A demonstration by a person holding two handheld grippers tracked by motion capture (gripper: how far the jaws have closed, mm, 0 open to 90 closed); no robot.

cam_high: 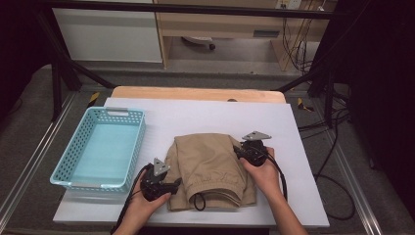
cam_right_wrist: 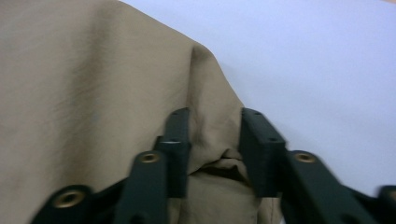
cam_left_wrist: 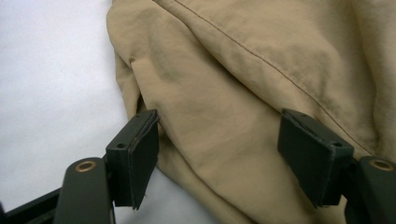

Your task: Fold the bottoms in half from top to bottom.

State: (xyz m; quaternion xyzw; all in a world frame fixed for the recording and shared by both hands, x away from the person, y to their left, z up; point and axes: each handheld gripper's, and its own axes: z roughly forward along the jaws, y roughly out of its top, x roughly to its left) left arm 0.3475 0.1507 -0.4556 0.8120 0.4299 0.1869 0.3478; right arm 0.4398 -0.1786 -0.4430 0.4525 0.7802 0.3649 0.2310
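Holding the left gripper (cam_left_wrist: 219,154) with jaws spread wide, straddling the near edge of the tan trousers (cam_left_wrist: 233,70) without squeezing. Resting one pad right against the cloth's folded edge, hovering the other over the fabric farther in. Seeing that same left gripper (cam_high: 176,183) in the high view just to the right of the basket (cam_high: 105,111), down by its near corner, nosing into the trousers' side that faces the basket.

Pinching with the right gripper (cam_right_wrist: 215,149) now: jaws drawn in on a bunched fold of the tan trousers (cam_right_wrist: 93,93), cloth puckering up between the two pads and touching both. Gripping at the corner of the garment farthest from the basket, with the right gripper (cam_high: 237,151) well apart from the basket, on the trousers' far side from it.

Lying folded and flat, the tan trousers (cam_high: 210,166), just beside the basket on its right, not touching it. Showing the waistband end toward the person, with a black drawstring (cam_high: 198,201) looping out there, farther from the basket than the left gripper.

Sitting on the white table sheet (cam_high: 205,115), basket and trousers alike, with the basket at the sheet's left edge.
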